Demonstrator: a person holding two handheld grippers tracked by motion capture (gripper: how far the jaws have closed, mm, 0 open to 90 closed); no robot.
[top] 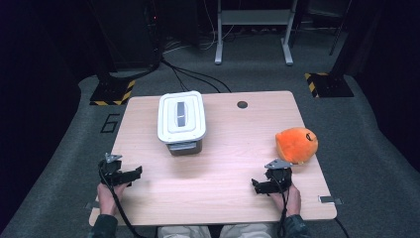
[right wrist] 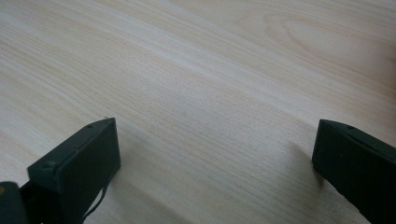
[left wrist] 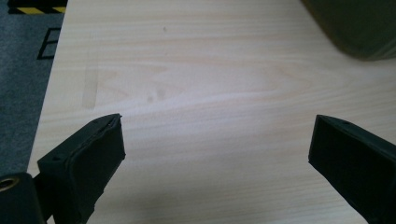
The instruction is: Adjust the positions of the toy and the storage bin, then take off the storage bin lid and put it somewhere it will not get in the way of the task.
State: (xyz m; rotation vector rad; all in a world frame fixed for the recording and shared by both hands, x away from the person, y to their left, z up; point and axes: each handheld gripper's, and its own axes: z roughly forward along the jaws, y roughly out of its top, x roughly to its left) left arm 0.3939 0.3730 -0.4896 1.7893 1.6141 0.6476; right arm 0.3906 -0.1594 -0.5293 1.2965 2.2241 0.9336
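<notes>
A grey box with a white lid [top: 181, 120] stands on the wooden table [top: 233, 148], left of centre toward the back; its dark corner [left wrist: 359, 28] shows at the top right of the left gripper view. An orange plush toy [top: 296, 144] lies near the right edge. My left gripper [top: 130, 175] rests near the front left, open, with bare wood between its jaws [left wrist: 215, 135]. My right gripper [top: 258, 187] rests near the front right, just in front of the plush toy, also open over bare wood [right wrist: 215, 135].
A round cable hole [top: 242, 104] sits in the table's back edge. Grey carpet surrounds the table, with yellow-black striped stand bases [top: 113, 92] at back left and back right [top: 328, 84]. A white frame [top: 252, 29] stands behind.
</notes>
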